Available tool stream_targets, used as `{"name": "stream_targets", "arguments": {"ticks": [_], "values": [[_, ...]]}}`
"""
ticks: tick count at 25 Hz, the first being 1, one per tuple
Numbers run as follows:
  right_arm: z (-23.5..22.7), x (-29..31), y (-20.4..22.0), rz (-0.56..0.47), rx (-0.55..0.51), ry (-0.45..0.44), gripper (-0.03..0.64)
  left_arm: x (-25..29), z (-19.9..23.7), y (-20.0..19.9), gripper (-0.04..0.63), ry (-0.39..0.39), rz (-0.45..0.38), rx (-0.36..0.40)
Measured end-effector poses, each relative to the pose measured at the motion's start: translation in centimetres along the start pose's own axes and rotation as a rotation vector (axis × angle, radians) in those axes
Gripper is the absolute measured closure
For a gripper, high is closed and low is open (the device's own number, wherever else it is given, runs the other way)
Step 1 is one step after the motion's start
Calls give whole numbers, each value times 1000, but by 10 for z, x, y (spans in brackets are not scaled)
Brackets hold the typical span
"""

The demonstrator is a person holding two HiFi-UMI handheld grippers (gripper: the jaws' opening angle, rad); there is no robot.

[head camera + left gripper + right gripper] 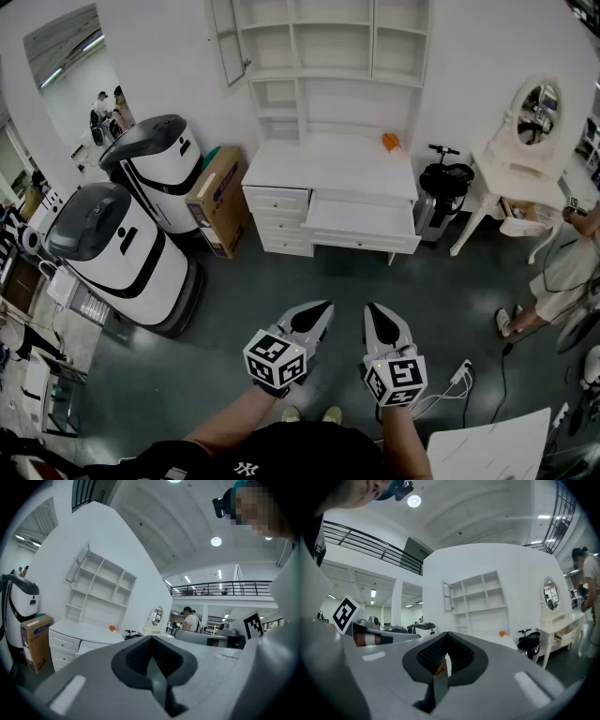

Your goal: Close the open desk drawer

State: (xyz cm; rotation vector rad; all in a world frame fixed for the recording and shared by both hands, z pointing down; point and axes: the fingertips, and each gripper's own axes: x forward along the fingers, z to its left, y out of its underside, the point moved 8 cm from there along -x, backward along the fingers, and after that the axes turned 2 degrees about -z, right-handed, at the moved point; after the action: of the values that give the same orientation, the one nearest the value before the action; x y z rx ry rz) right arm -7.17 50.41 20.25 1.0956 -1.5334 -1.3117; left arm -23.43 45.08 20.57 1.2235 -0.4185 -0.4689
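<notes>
Drawer [361, 217] of the white desk [281, 202] stood pulled out in the head view, its inside plain white, below the right part of the surface [323, 164]. A small orange thing [391, 142] lay at the surface's back right corner. A white shelf unit [328, 56] rose against the wall above. The left tool [323, 306] and the right tool [372, 307] hung side by side over the dark floor [281, 281], well short of the drawer and pointed toward it, each with its jaws together on nothing. A cardboard box [217, 199] stood beside the desk's left end, next to two white-and-black machines [155, 164]. At the right were a black scooter [445, 178], a white dressing table [511, 178] with an oval mirror [537, 105], and a person [562, 267].

The left gripper view showed that tool's jaws meeting in a closed seam. The desk [63, 644], the box [35, 639] and the shelf unit [101, 592] lay far beyond them at the left. The right tool [211, 639] was close at the right, and a railed gallery [220, 588] ran across the hall behind.

The right gripper view showed its jaws likewise pressed together. The shelf unit [476, 599], the orange thing [502, 633], the scooter [529, 641] and the dressing table [560, 630] stood well beyond the tips.
</notes>
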Motion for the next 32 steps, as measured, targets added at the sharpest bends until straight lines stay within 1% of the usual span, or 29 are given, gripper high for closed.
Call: {"name": "stream_targets", "arguments": {"ticks": [12,17,20,27,32], "values": [[-4,-1,1,3,4,1,595,5,-3,1,595,2,3,5],[-10,-5,2,-24,49,-13,594,8,-4,6,595,3,5,-7],[-17,-7,7,-19,65,-17,592,12,-5,10,595,-9,13,-5],[-38,-11,11,-17,63,-29,592,27,-13,14,595,-34,9,4],[-55,-9,13,-9,69,-27,592,45,-16,17,595,-32,17,2]]}}
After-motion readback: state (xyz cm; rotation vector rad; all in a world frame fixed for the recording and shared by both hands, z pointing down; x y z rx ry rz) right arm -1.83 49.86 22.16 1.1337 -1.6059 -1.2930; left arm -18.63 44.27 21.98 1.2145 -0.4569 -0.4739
